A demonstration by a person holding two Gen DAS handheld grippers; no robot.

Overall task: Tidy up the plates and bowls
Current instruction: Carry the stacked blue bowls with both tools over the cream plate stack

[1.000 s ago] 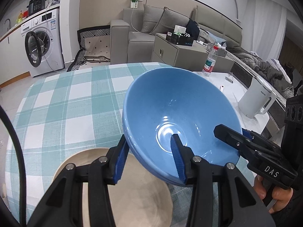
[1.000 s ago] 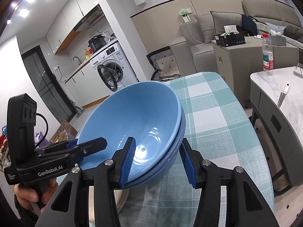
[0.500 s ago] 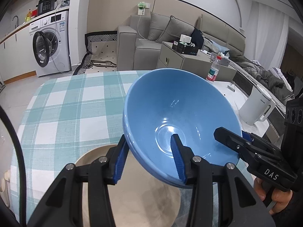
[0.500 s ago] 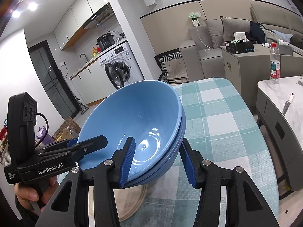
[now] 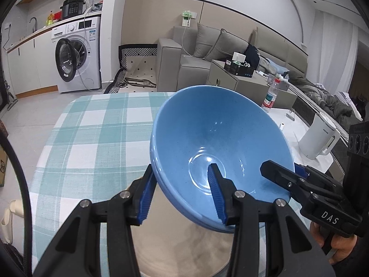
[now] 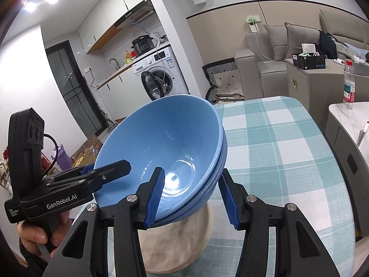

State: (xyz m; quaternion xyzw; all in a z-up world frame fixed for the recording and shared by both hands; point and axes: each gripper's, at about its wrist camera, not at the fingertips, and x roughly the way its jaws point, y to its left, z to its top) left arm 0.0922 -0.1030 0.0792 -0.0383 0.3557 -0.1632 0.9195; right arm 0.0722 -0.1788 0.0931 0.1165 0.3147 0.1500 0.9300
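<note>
Nested bowls [image 5: 214,143] sit between the left gripper [image 5: 182,196] and right gripper [image 6: 191,196], each with one of its fingers [image 5: 216,194] inside the top bowl and the other outside under the wall. A plate [image 5: 184,249] lies on the desk [image 5: 92,133] directly below the fingers and the bowls. Ahead of the fingers the desk extends; a kettle [image 5: 319,136] stands to their right on a separate surface, with a bottle [image 5: 271,94] beyond it.
</note>
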